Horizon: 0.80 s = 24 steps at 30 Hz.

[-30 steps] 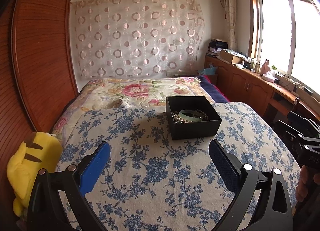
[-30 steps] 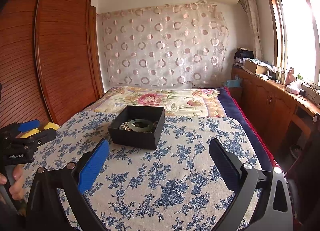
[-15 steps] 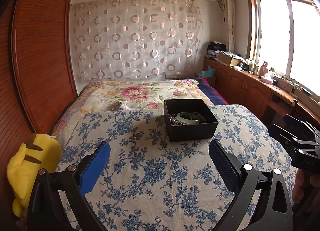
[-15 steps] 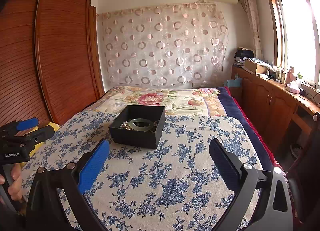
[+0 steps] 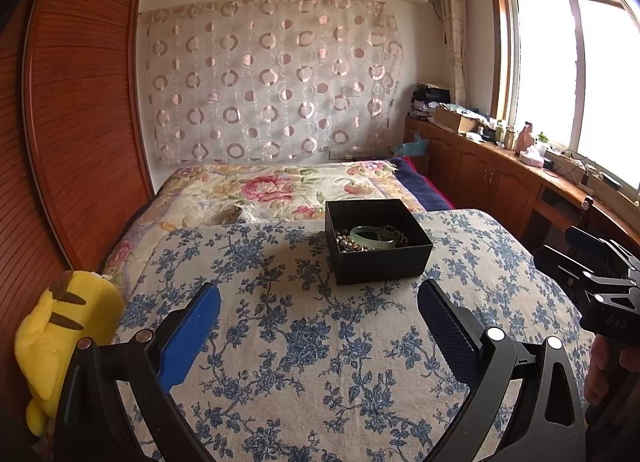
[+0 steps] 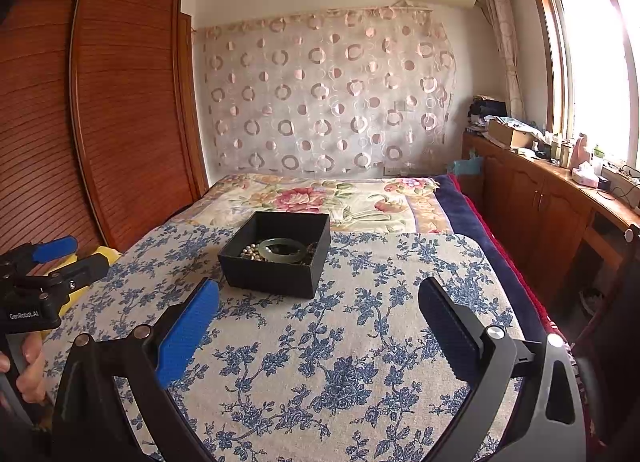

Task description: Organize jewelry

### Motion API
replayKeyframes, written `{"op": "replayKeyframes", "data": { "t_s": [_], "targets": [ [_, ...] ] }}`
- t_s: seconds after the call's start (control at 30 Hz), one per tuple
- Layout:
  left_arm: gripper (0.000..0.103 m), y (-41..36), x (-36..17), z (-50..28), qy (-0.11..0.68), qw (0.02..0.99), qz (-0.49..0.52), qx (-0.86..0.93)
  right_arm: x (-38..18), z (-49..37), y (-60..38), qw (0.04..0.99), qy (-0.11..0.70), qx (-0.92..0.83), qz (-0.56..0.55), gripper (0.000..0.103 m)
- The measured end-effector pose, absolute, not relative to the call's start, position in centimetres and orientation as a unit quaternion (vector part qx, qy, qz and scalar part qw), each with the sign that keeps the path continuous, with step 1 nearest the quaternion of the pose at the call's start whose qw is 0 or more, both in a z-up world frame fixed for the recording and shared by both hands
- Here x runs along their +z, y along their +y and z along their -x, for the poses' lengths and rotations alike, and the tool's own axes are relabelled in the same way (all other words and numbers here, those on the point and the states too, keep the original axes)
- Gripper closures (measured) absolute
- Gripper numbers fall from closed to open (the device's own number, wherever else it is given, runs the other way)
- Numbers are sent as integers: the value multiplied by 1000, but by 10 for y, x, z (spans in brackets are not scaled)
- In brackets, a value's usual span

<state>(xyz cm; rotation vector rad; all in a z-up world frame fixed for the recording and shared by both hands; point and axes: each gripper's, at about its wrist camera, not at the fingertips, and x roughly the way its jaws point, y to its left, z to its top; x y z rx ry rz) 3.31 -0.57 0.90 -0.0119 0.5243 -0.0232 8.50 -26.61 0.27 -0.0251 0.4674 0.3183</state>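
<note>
Both views drifted slightly back as you held left hand-held gripper (image 5: pixel 318 320) and right hand-held gripper (image 6: pixel 318 318) spread wide, empty, short of the black box (image 5: pixel 378 242) with bangle (image 5: pixel 374 237) on the bed (image 5: pixel 320 342), likely lining up.

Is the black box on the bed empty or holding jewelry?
Holding jewelry: the open black box contains a green bangle and beaded strands.

The black box's (image 5: pixel 384 264) near wall hides part of the beads (image 5: pixel 347 242) under the green bangle (image 5: pixel 374 237); their strands are too small to separate. The yellow plush toy (image 5: pixel 60 338) is cut off at the left edge.
</note>
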Motion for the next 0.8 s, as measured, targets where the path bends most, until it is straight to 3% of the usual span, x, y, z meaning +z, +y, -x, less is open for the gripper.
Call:
{"op": "replayKeyframes", "data": {
  "t_s": [0.8],
  "targets": [
    [8,-5,12,-28,253,967,3,-11,6,-80,-267,961,228,153,13,3]
  ]
}}
